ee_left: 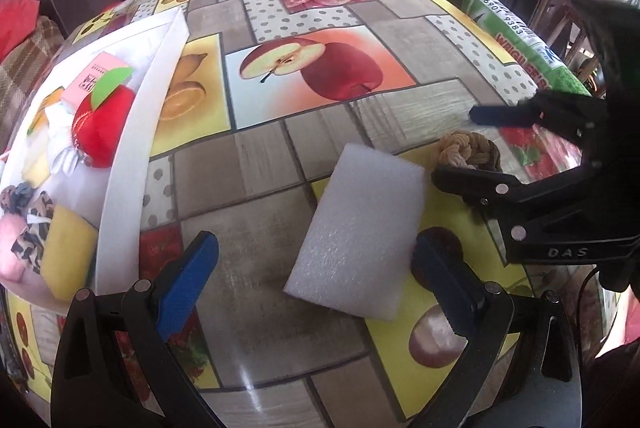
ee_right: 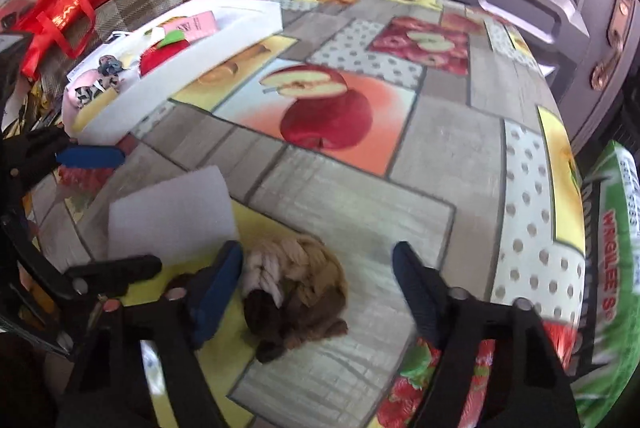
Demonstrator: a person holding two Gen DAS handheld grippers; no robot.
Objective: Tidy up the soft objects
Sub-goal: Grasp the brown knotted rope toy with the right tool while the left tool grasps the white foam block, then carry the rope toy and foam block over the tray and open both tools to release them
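Observation:
A white foam block [ee_left: 358, 232] lies flat on the fruit-print tablecloth, between the fingers of my open left gripper [ee_left: 316, 268]; it also shows in the right wrist view [ee_right: 172, 212]. A knotted rope ball [ee_right: 296, 292] in beige and brown lies between the fingers of my open right gripper [ee_right: 320, 280], close to the left finger; it also shows in the left wrist view [ee_left: 468, 150]. The right gripper [ee_left: 460, 144] shows at the right of the left wrist view. A white tray [ee_left: 124, 156] at the left holds a red plush apple [ee_left: 106, 126], a yellow sponge [ee_left: 68, 252] and other soft items.
The tray [ee_right: 180, 68] also shows far left in the right wrist view, with the apple [ee_right: 164, 58] and a pink card [ee_right: 196, 24]. A green packet [ee_left: 516, 36] lies at the table's right edge. A sofa with a red bag [ee_right: 68, 8] stands beyond the left edge. Doors stand behind.

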